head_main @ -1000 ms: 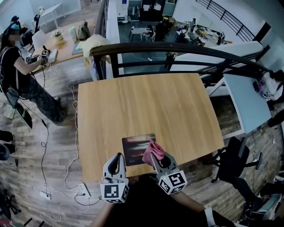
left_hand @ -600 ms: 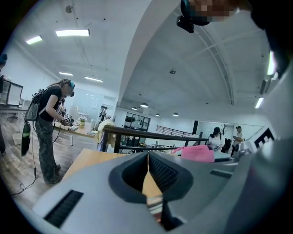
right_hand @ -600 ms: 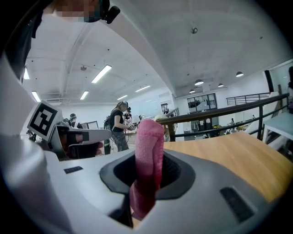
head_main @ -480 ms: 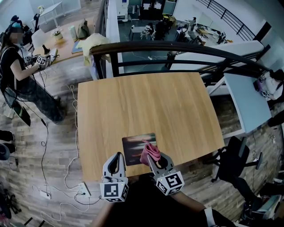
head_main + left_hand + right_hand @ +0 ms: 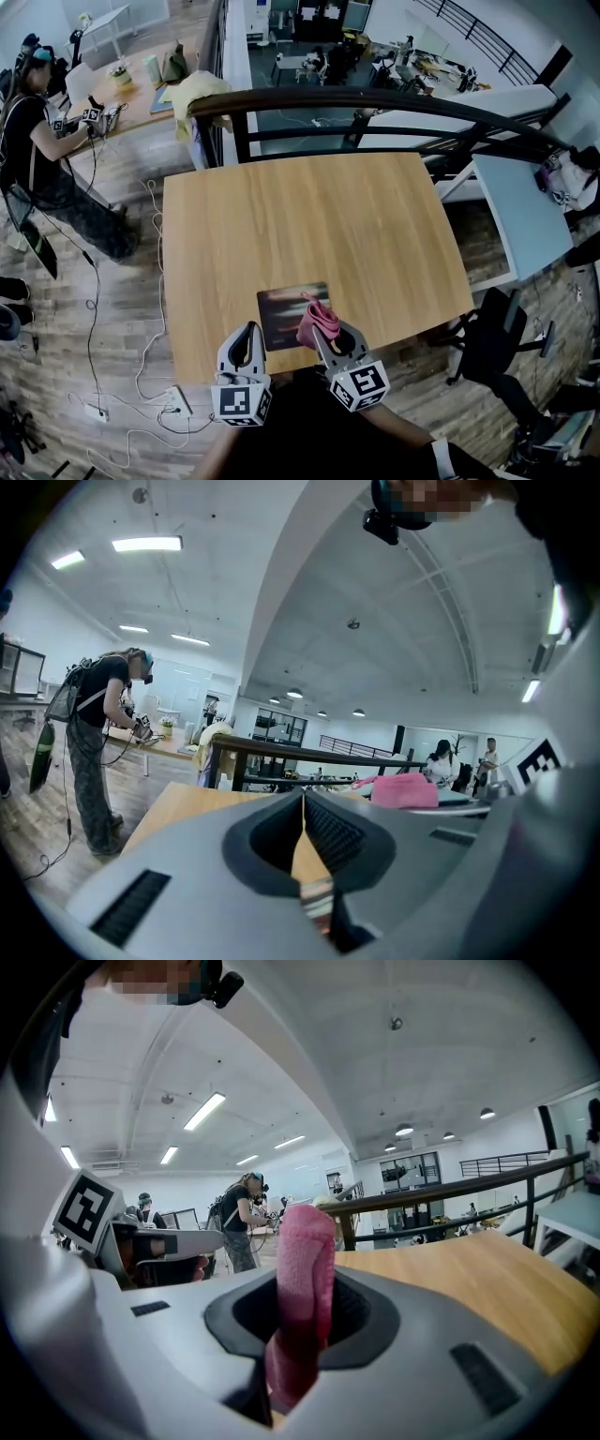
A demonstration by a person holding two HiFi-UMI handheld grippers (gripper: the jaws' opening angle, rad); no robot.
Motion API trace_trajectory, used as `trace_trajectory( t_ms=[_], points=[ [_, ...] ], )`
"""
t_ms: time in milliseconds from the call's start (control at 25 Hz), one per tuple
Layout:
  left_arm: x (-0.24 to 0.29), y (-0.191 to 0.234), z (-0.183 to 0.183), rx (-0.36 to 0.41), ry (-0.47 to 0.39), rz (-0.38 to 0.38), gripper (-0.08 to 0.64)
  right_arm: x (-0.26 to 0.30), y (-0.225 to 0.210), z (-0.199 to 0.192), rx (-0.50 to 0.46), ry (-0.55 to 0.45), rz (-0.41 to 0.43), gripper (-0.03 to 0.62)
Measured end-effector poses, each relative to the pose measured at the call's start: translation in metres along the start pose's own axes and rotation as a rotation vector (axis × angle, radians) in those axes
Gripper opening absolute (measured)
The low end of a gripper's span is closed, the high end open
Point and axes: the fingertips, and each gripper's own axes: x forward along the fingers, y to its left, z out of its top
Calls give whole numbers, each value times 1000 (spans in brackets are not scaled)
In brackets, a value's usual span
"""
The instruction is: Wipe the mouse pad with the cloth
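Right gripper [image 5: 326,334] nudged left, clamping pink cloth [image 5: 317,319] over mouse pad [image 5: 279,314], left gripper [image 5: 248,332] closed, empty

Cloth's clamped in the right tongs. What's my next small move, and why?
Probably press the right tongs down and drag the pink cloth leftward across the mouse pad: the cloth sits by the pad's right edge, and most of the pad lies to its left.

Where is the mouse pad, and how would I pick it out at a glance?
Start with the big wooden table that stands against the black railing. At its near edge lies the mouse pad, a flat dark rectangle. It is the only dark patch on the pale wood, and the right gripper holds a pink cloth over its right side.
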Motion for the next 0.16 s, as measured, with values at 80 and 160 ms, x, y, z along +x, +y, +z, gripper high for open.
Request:
trace_trajectory(
  t_ms=[80,160],
  points=[
    [1,1,-1,-2,3,-1,23,1,-1,0,-1,0,-1,94],
    [2,1,-2,-3,4,-2,23,2,-1,1,-5,-1,-2,94]
  ],
)
